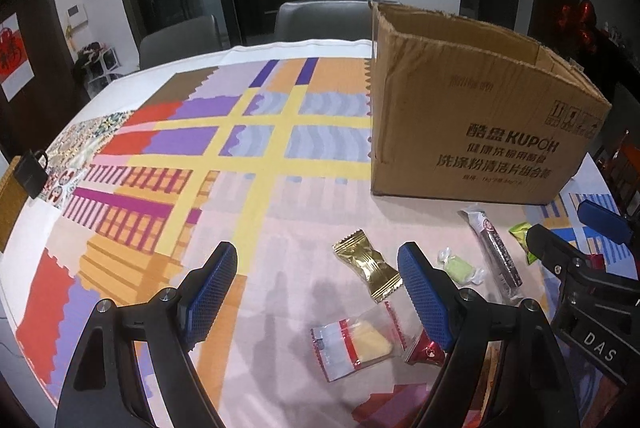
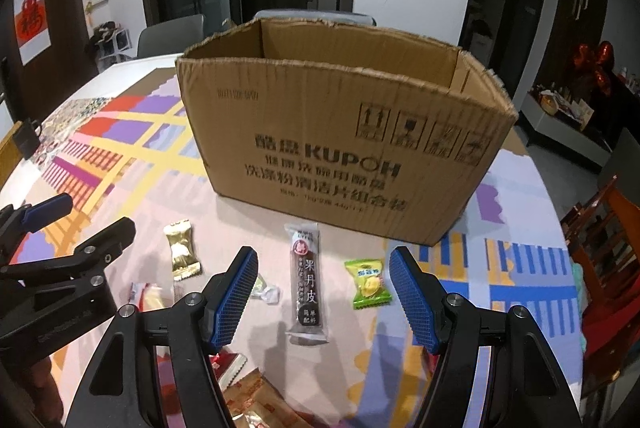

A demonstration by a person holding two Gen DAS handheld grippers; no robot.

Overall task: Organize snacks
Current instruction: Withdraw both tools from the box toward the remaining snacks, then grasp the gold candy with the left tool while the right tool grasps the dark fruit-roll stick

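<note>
Tablecloth point(image 1: 256, 155) – yellow grid over purple, red, orange, pink blocks. Brown box point(image 2: 340, 131), black print, at 12 o'clock. Wrappers: gold point(image 1: 366, 264), dark brown bar point(image 2: 306, 280), bright green pack point(image 2: 368, 284) – pale green candy point(image 1: 460, 268), clear-red-white pack point(image 1: 352, 344). Gripper pads point(image 2: 230, 302) blue, ribbed.

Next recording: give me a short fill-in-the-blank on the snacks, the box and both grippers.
1. The cardboard box stands with its top ____.
2. The long dark snack bar lies between the gold-wrapped snack and the ____ snack packet.
3. Both the left gripper and the right gripper hold ____.

Missing words: open; green; nothing
</note>
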